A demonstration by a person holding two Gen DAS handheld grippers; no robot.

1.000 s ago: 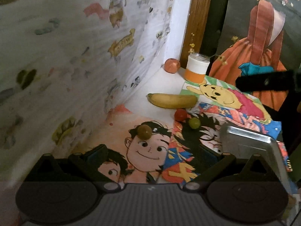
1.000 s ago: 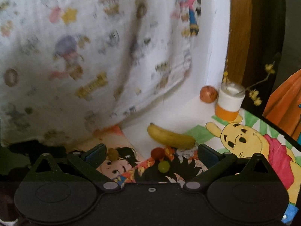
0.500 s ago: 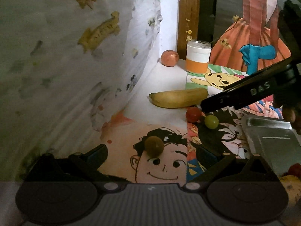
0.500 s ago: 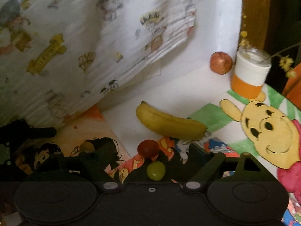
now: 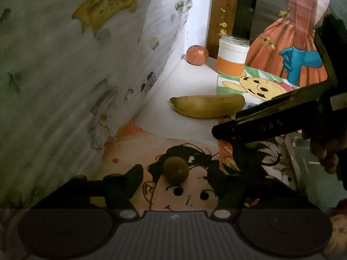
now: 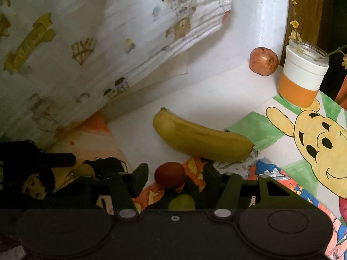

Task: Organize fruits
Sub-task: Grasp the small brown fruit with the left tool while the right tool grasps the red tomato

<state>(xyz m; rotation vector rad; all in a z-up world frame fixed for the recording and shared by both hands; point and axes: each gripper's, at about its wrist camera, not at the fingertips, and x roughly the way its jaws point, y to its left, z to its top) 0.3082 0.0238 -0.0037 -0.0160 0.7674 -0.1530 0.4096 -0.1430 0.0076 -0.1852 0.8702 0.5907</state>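
L gripper (image 5: pixel 175 177): jaws just closing, not yet touching small round brown-green fruit (image 5: pixel 176 170) between tips. R gripper (image 6: pixel 173 178): same, closing round small red round fruit (image 6: pixel 170 175), gap left. Prob light, smooth, rolls, bruises — grab at widest pt, gently.

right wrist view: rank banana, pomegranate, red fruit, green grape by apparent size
1. banana
2-3. red fruit and pomegranate look alike; the red fruit is much nearer the camera, so unranked
4. green grape, partly hidden
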